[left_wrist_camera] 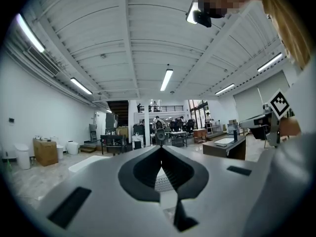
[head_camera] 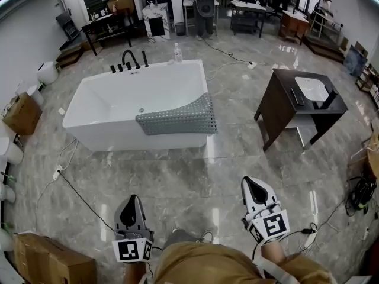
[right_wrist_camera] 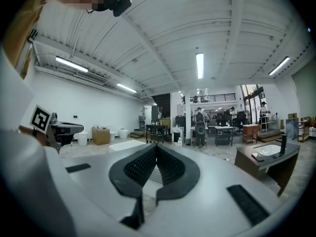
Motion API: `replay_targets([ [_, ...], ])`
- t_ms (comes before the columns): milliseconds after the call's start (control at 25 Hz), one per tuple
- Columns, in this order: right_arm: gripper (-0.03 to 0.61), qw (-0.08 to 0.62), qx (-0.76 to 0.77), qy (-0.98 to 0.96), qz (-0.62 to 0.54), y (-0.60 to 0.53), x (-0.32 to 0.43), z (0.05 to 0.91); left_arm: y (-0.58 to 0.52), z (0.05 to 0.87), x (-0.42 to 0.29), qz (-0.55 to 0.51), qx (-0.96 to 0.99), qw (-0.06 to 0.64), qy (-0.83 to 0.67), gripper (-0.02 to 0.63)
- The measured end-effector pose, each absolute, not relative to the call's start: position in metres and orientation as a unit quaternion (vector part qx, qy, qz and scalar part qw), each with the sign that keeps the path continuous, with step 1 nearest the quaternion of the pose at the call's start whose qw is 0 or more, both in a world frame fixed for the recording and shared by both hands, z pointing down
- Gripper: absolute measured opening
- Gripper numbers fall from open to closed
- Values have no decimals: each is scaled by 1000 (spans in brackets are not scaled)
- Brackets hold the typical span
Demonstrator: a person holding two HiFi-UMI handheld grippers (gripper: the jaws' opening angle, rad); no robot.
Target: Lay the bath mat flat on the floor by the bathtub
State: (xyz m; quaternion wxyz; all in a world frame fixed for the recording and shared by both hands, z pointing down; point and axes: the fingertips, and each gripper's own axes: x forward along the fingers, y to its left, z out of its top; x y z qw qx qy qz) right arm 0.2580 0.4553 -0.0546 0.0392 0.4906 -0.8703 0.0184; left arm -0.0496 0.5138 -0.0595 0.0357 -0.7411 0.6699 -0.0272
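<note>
A grey textured bath mat hangs draped over the front right rim of the white bathtub, its lower edge partway down the tub's side. My left gripper and right gripper are low in the head view, well short of the tub, both pointing towards it. Each is shut with nothing between the jaws. In the left gripper view the gripper has its jaws together, and the mat shows behind them. The right gripper likewise frames the mat.
A dark wood vanity with a white sink stands right of the tub. Black taps and a bottle sit at the tub's far rim. Cardboard boxes lie at lower left. Cables cross the glossy marble floor.
</note>
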Motion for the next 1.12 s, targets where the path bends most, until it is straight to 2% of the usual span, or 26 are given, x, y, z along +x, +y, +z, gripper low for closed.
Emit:
replay_targets([
  [480, 4, 69, 503, -861, 23, 398, 246, -38, 439, -32, -65, -22, -754, 11, 657, 3],
  [1120, 3, 101, 504, -858, 13, 180, 105, -45, 215, -4, -185, -5, -767, -32, 641, 3],
])
